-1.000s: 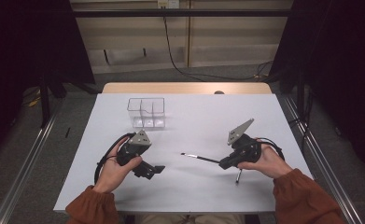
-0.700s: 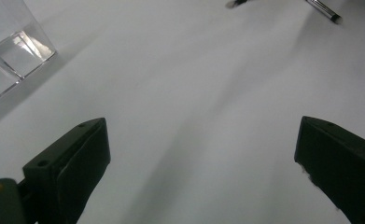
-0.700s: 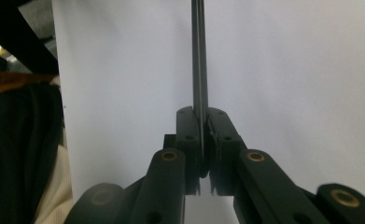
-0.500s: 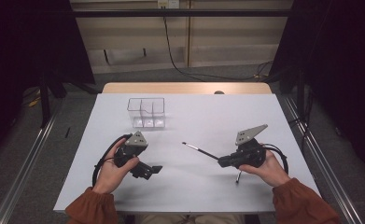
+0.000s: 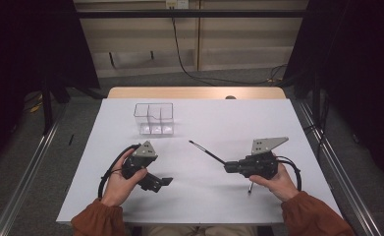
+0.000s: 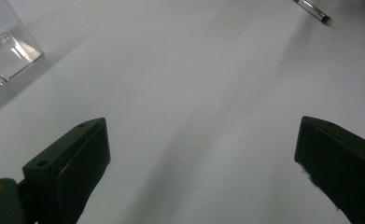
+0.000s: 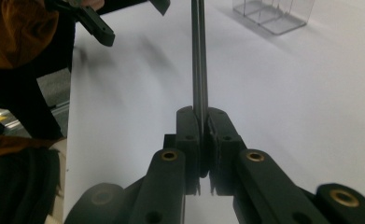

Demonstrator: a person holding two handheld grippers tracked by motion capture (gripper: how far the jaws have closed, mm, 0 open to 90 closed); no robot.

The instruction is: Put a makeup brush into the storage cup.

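Holding a thin dark metal rod, pen-like with a darker tip, the right gripper has its jaws clamped tight on one end; the right gripper view shows the rod running straight out from between the pads.

Landmark: clear plastic three-compartment organiser box on the white table sheet. The rod's free tip sits to the right of the box and nearer the person, pointing roughly toward it, apart from it.

Handling, my read: light, stiff, smooth, likely slippery in hard pads. An end grip leaves a long overhang, so it can pivot or slide if bumped. A hold nearer mid-length would be steadier, but an end hold suits dropping it tip-first into a compartment. The box looks light too and may skid or tip if nudged.

The left gripper rests on the sheet, nearer the person than the box, jaws wide apart and nothing between them.

Count: one rod, one box (three compartments, contents unclear), two grippers, two hands.
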